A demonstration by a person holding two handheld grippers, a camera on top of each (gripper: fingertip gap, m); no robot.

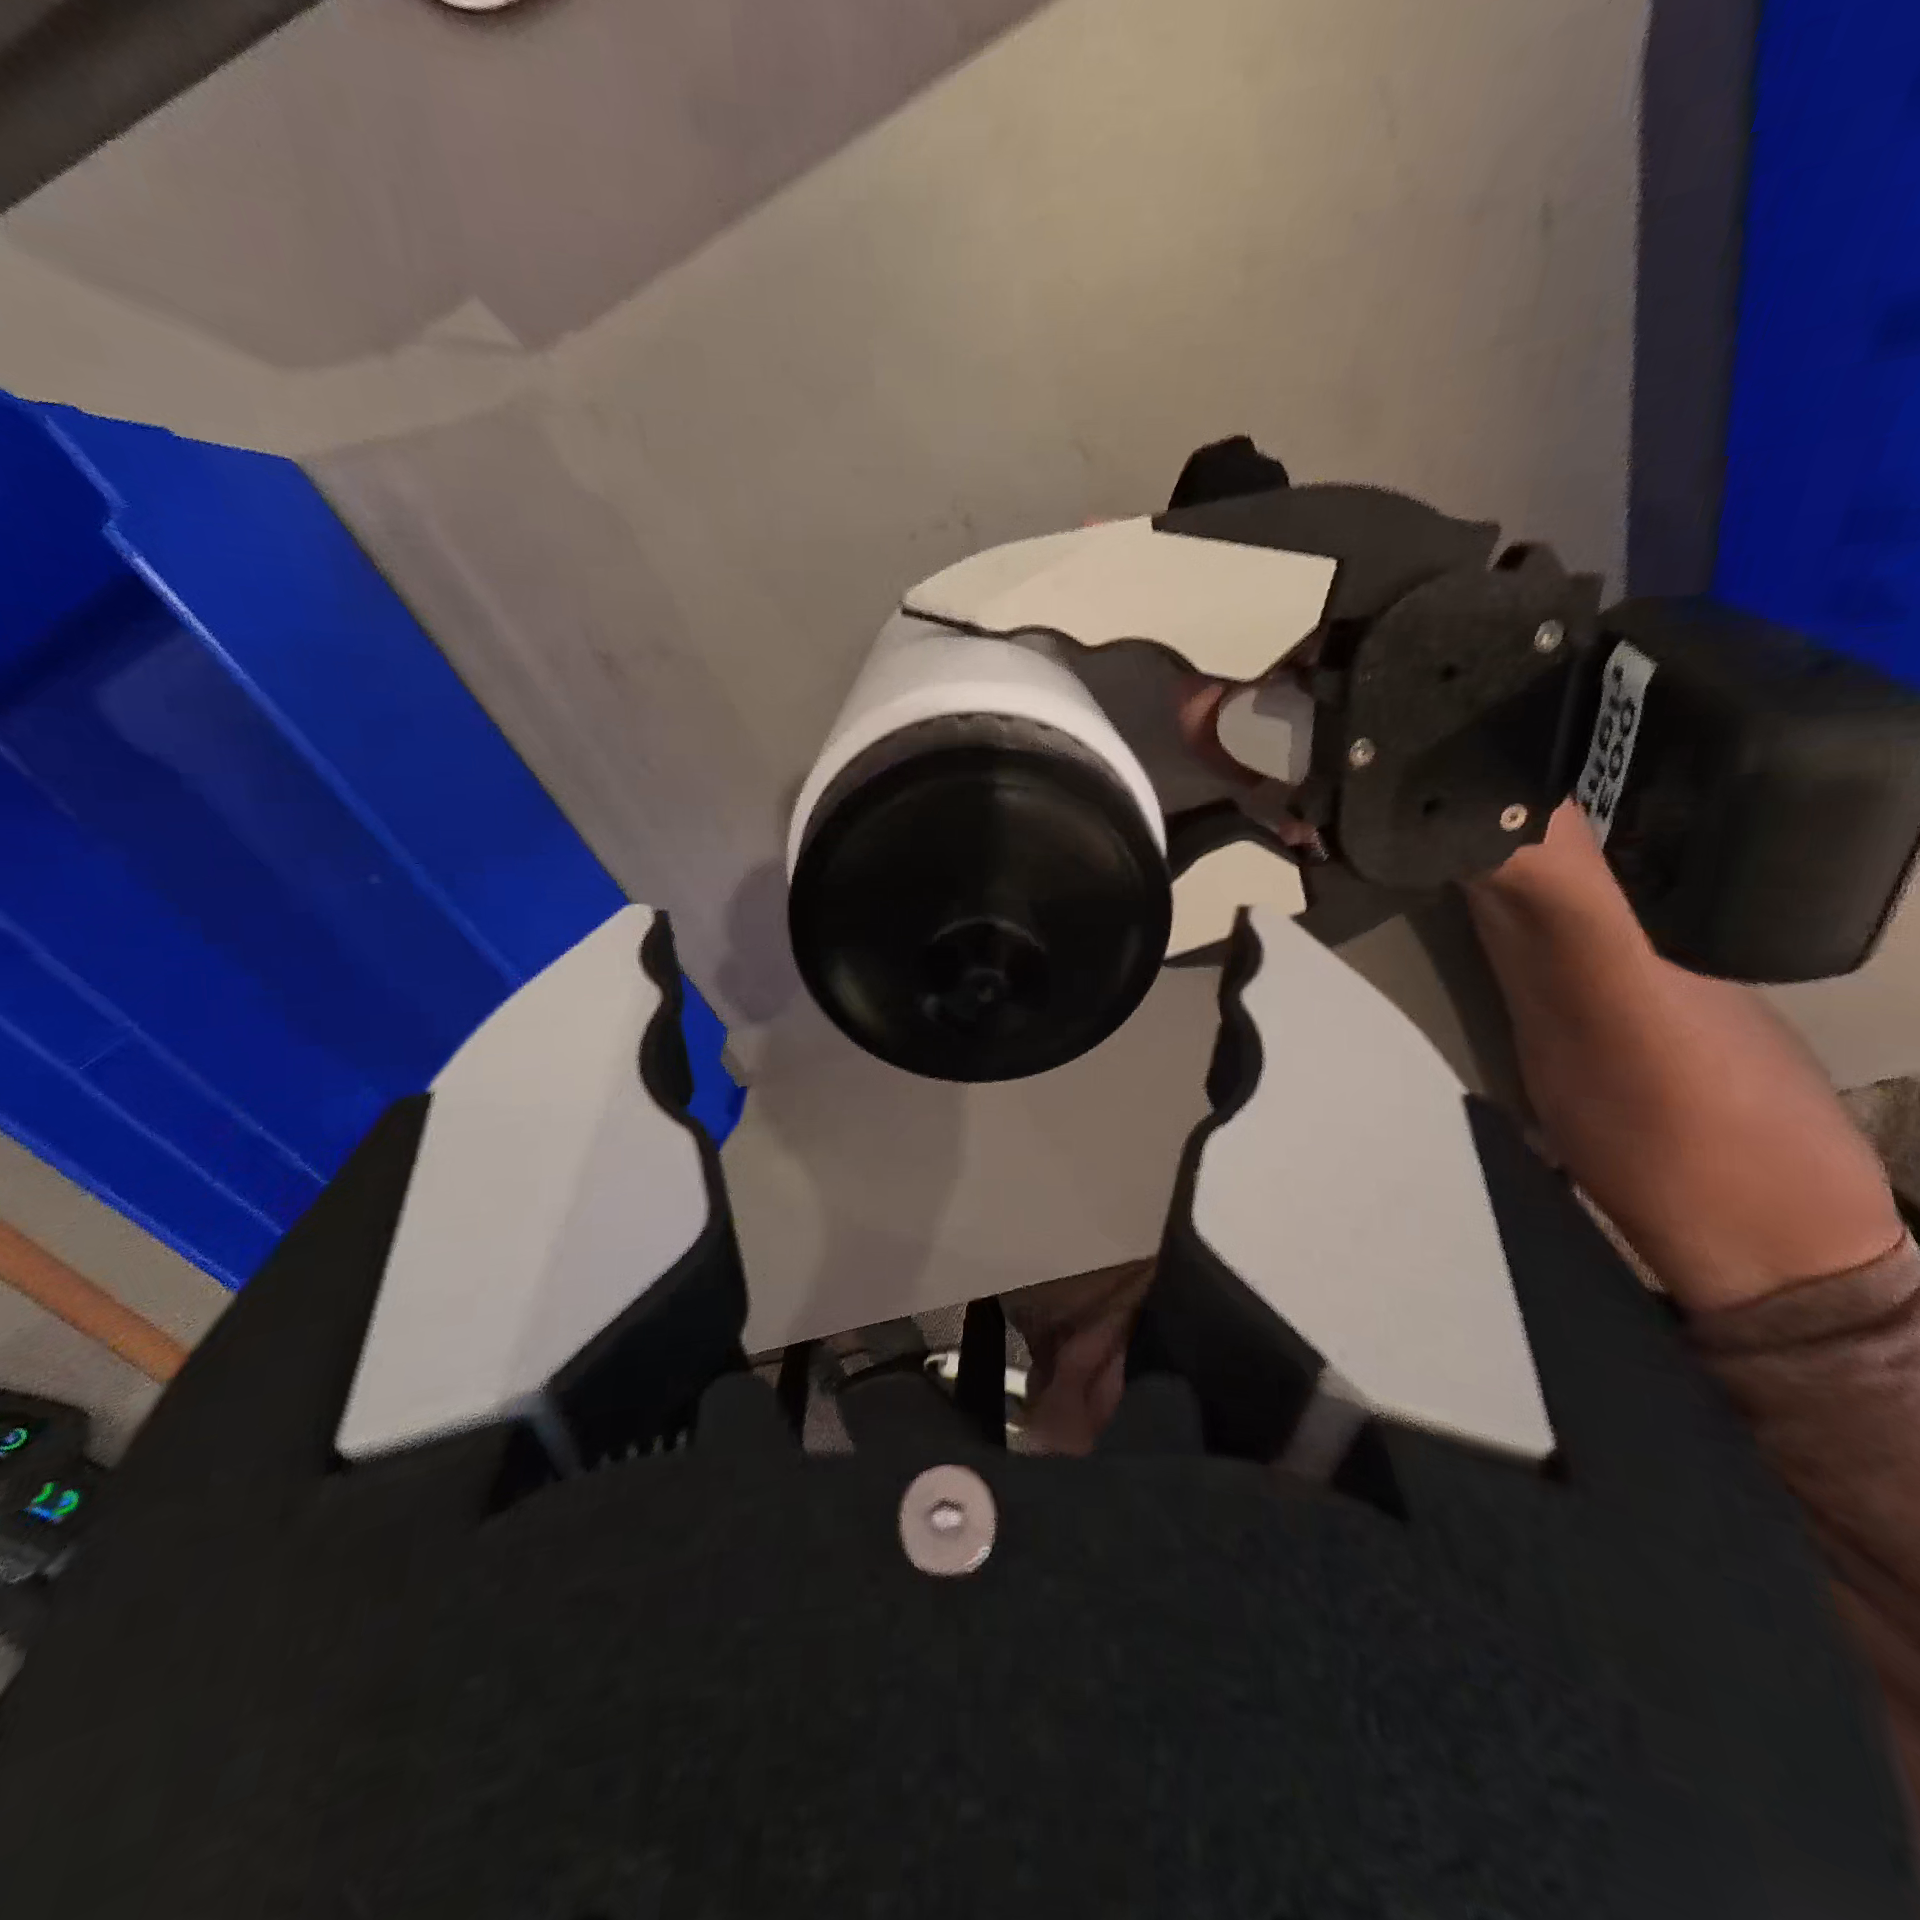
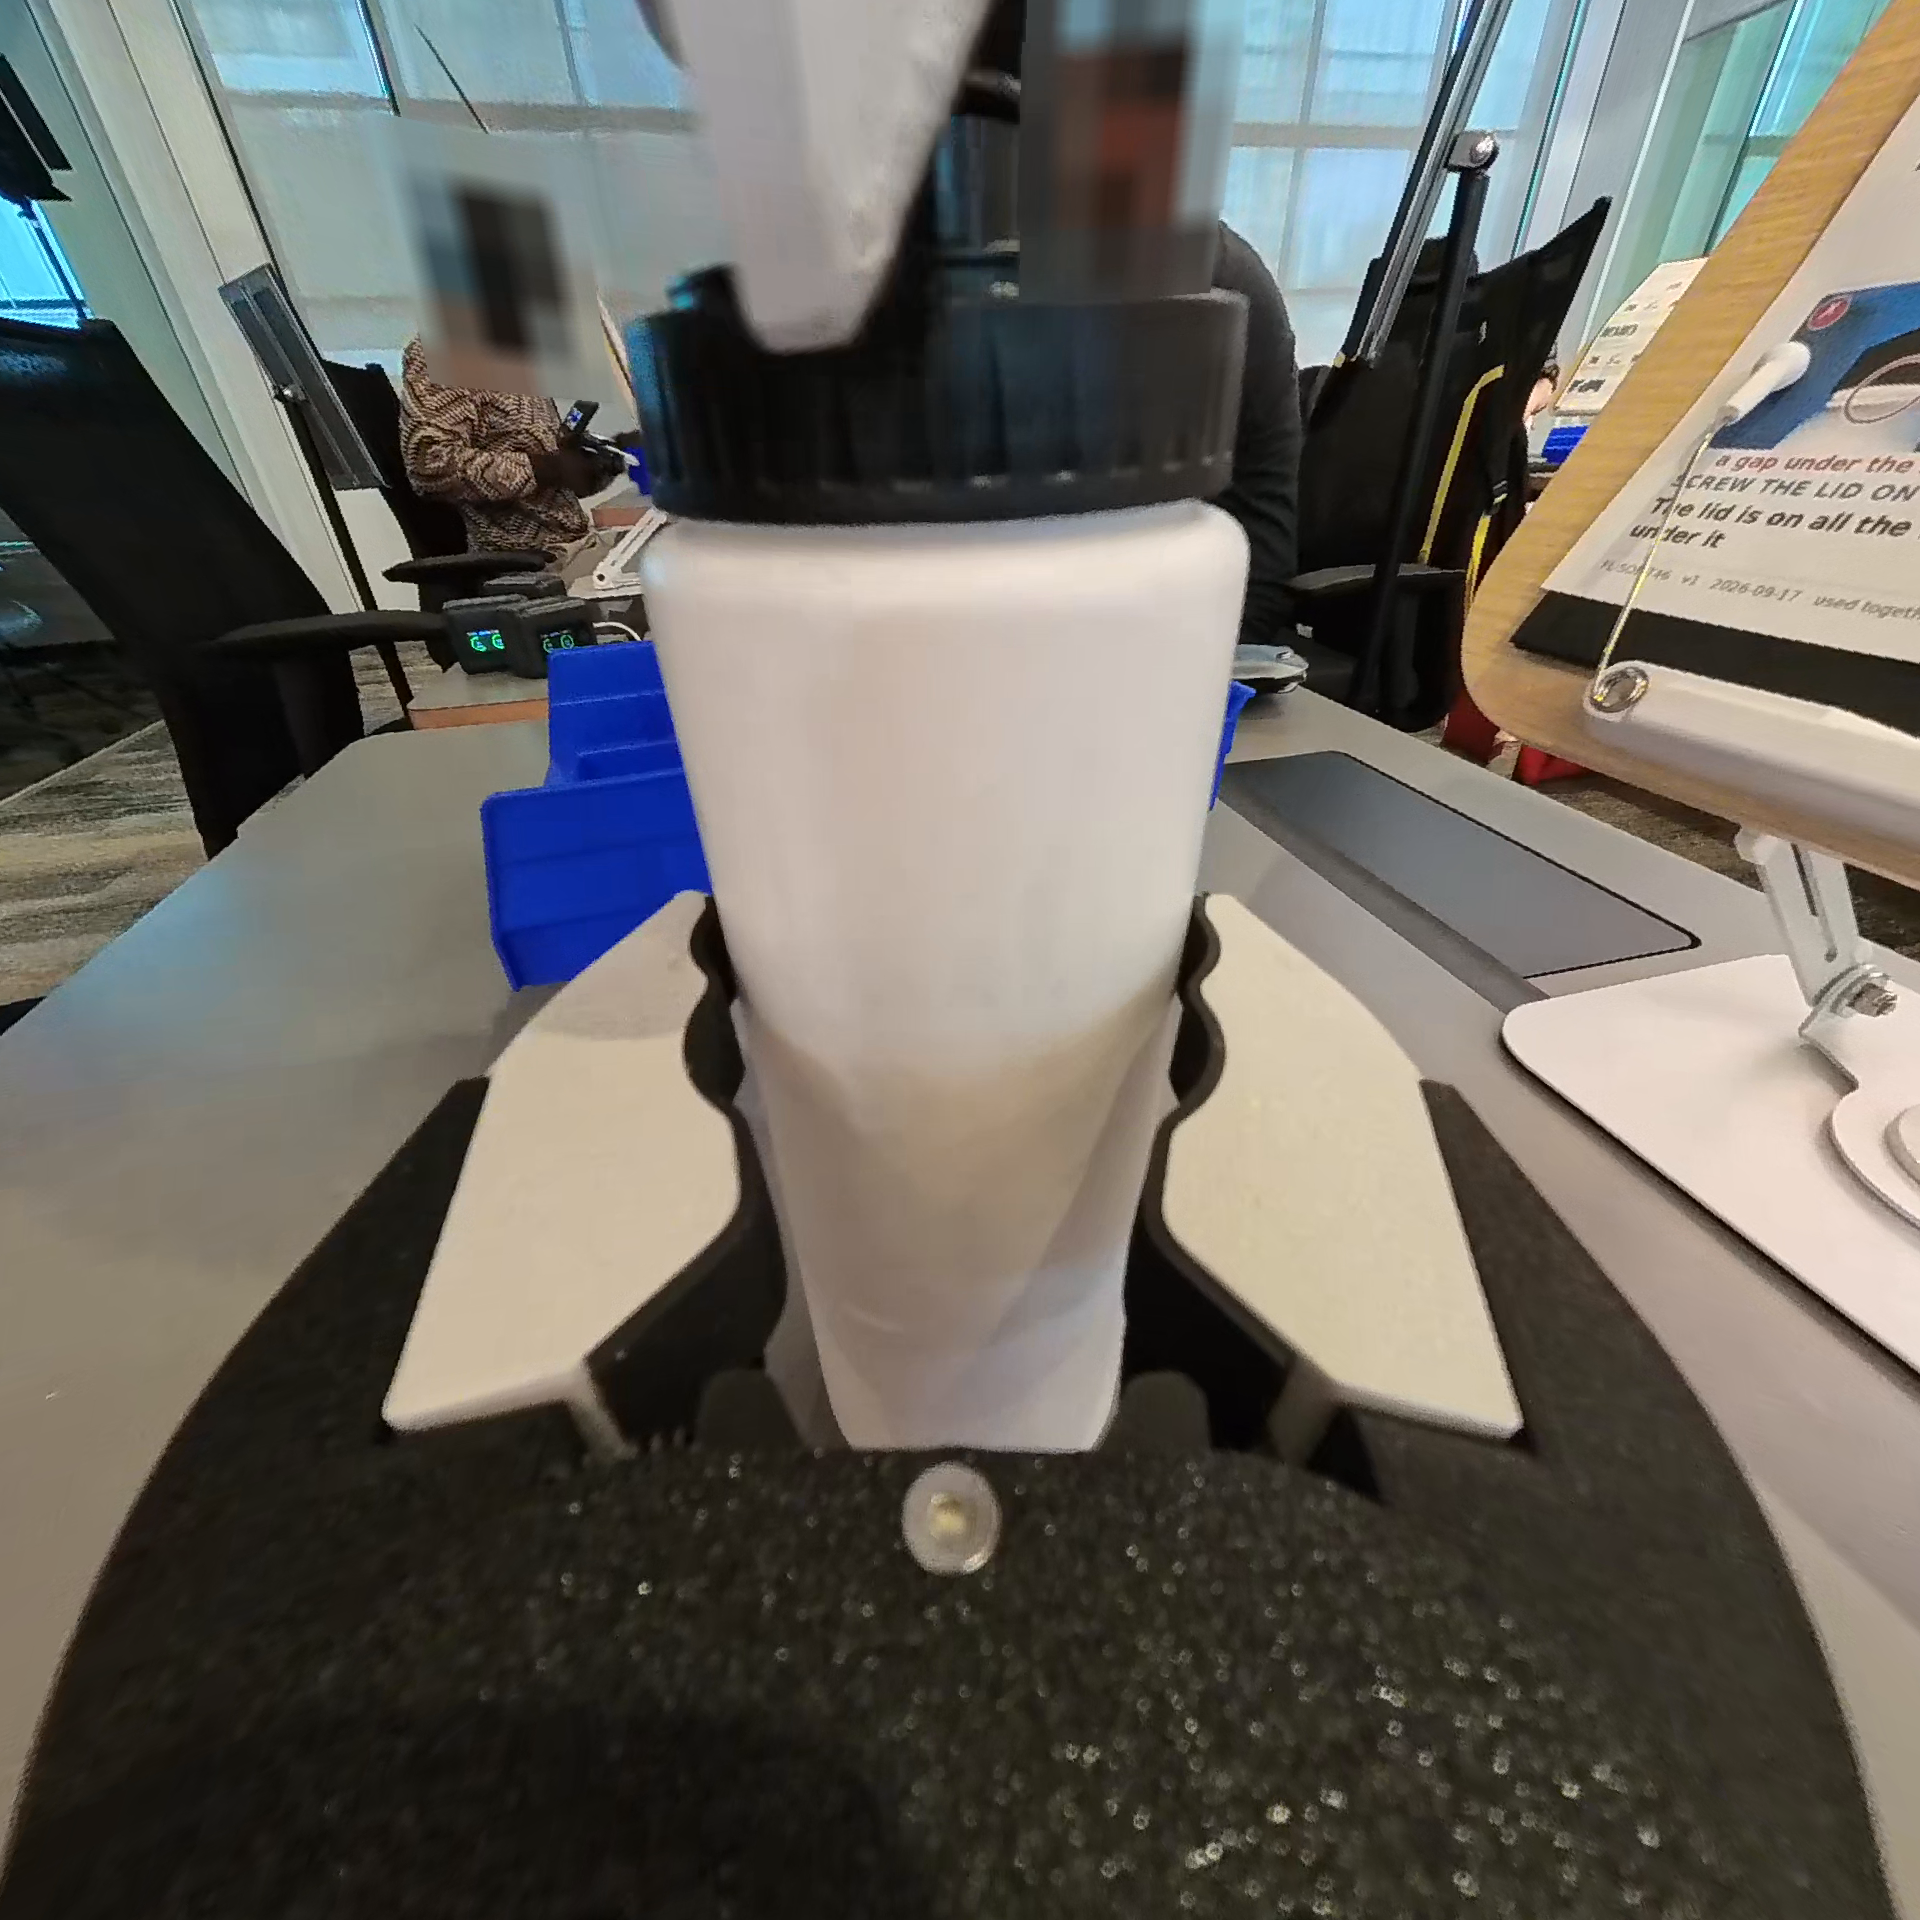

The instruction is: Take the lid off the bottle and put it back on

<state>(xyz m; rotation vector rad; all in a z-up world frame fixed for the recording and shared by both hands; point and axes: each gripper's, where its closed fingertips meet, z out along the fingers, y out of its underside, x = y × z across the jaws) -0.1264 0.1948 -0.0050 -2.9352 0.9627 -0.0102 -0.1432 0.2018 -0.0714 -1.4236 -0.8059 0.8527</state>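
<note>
bottle (image 2: pixel 945 831) stands upright, clamped at its body by the right gripper (image 2: pixel 951 1039); its black lid (image 1: pixel 977 904) faces the wide-open, empty left gripper (image 1: pixel 951 997) directly above.

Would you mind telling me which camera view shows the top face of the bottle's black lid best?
The left wrist view: it faces the black round plastic lid head-on, showing its whole top and centre nub. The right wrist view sees only the lid's ribbed side, partly hidden by a white finger.
</note>
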